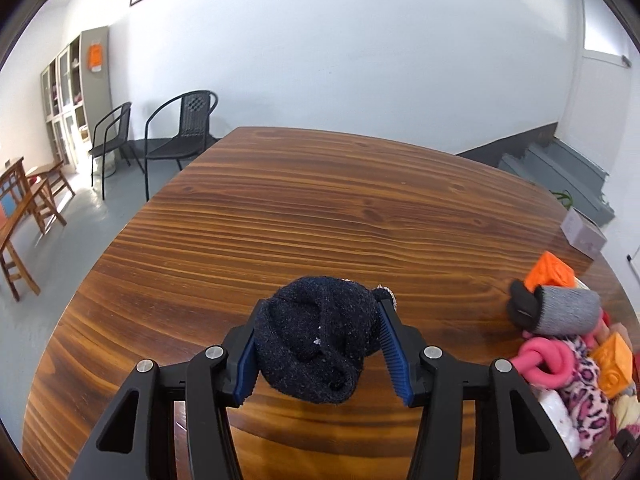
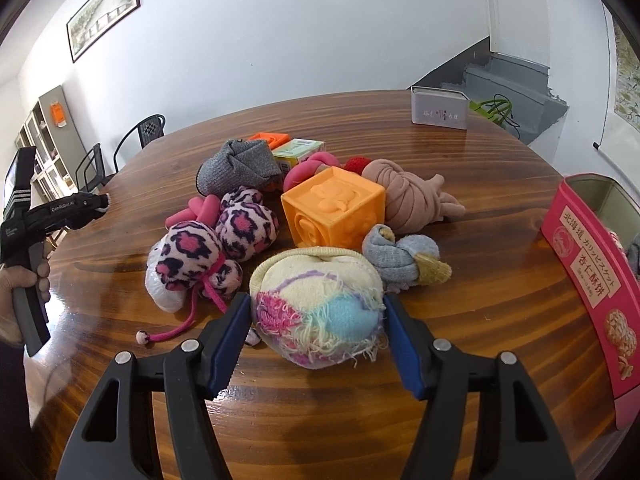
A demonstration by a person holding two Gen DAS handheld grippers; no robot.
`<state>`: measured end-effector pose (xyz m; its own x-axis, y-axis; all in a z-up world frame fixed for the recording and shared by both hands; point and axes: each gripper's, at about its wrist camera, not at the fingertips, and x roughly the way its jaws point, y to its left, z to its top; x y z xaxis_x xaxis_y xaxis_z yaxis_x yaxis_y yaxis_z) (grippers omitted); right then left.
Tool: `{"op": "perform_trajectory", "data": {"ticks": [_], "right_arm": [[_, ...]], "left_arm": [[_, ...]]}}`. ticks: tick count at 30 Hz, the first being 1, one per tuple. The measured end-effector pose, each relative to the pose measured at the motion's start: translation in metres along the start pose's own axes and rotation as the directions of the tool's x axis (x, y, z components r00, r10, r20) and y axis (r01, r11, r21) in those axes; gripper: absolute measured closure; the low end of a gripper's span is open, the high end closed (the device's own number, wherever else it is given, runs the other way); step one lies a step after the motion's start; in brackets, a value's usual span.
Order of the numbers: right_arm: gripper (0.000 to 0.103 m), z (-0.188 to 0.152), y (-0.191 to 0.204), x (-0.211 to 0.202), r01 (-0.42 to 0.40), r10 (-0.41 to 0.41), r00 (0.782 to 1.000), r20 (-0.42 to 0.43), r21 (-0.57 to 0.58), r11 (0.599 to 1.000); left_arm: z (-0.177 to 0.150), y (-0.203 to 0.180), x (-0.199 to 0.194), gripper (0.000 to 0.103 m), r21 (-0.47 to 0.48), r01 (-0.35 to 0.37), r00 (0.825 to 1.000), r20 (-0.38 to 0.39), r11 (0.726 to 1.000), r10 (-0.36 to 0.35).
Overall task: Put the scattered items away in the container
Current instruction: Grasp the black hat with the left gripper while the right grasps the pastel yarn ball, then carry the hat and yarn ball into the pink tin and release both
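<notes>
My left gripper [image 1: 320, 344] is shut on a rolled dark navy sock [image 1: 320, 340] and holds it above the wooden table [image 1: 280, 208]. My right gripper [image 2: 316, 316] is shut on a cream sock ball with pink and blue fuzz [image 2: 318, 308]. Just beyond it lies a pile: an orange toy cube [image 2: 334, 208], a pink leopard-print sock bundle [image 2: 212, 248], a grey sock [image 2: 236, 168], a tan sock [image 2: 404, 196] and a light blue sock [image 2: 400, 258]. The pink tin container [image 2: 588, 276] stands open at the right edge. The pile also shows at the right of the left wrist view [image 1: 568, 344].
A small grey box [image 2: 439, 110] stands at the table's far side. A green carton [image 2: 298, 150] and an orange block [image 2: 268, 138] sit behind the pile. The other hand-held gripper [image 2: 60, 212] is at the left. Black chairs [image 1: 180, 136] stand beyond the table.
</notes>
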<state>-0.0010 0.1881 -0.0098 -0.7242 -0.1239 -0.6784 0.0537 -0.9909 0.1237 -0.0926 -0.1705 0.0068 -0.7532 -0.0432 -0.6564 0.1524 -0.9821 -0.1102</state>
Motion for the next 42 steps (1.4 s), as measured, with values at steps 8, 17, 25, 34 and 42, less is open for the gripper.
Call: {"op": "perform_trajectory", "data": {"ticks": [8,17,25,34,42], "right_arm": [[0.034,-0.001,0.000,-0.011,-0.016,0.016,0.999,0.029,0.006,1.000],[0.033,-0.003,0.000,-0.027,-0.023,0.022,0.996,0.082,0.001,1.000],[0.034,-0.006,-0.014,-0.040,-0.025,0.021,0.993,0.113,0.035,0.999],[0.034,-0.014,-0.049,-0.067,0.019,-0.034,0.980,0.195,0.081,0.997],[0.033,-0.018,-0.108,-0.100,0.079,-0.122,0.961,0.248,0.176,0.981]], "left_arm": [[-0.019,-0.041,-0.030,0.049,0.038,0.004,1.000,0.022,0.999,-0.005],[-0.037,-0.081,-0.068,0.049,0.065,0.033,0.996,0.078,0.997,-0.038],[-0.053,-0.115,-0.093,0.049,0.103,0.086,0.991,0.091,0.991,-0.095],[-0.065,-0.162,-0.111,0.049,0.145,0.160,0.980,0.091,0.976,-0.174],[-0.072,-0.224,-0.125,0.049,0.217,0.257,0.957,0.076,0.942,-0.279]]}}
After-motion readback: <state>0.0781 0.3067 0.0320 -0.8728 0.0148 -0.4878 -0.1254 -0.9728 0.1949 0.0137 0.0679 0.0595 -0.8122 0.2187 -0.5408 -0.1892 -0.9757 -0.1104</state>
